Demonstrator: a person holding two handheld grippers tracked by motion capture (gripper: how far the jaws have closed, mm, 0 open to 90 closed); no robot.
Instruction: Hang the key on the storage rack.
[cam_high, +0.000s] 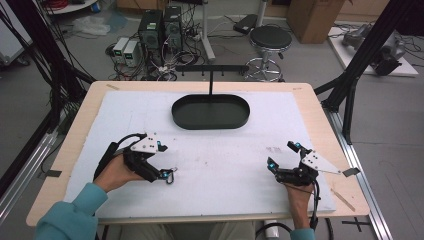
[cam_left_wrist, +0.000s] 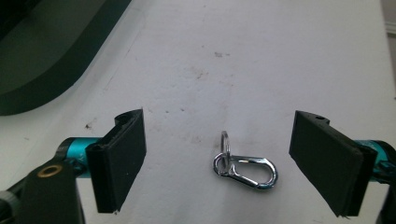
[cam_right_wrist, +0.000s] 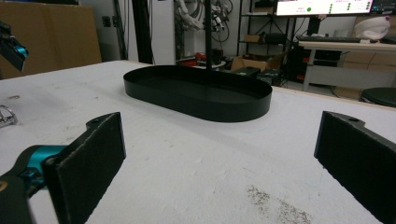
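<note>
A small silver snap hook with a key ring (cam_left_wrist: 245, 167) lies flat on the white mat, between the wide-apart jaws of my left gripper (cam_left_wrist: 224, 168). In the high view the clip (cam_high: 170, 174) sits just right of the left gripper (cam_high: 164, 161), which is open and low over the mat. My right gripper (cam_high: 283, 155) rests open near the mat's front right, with nothing between its jaws. From the right gripper view (cam_right_wrist: 219, 158) a black oval tray (cam_right_wrist: 233, 109) stands ahead, and the clip (cam_right_wrist: 5, 116) peeks in at the left edge.
The black oval tray (cam_high: 185, 121) sits at the back middle of the mat, with a thin black T-shaped stand (cam_high: 210, 80) rising behind it. A wooden table edge (cam_high: 325, 125) rims the mat. A stool, computers and cables lie on the floor beyond.
</note>
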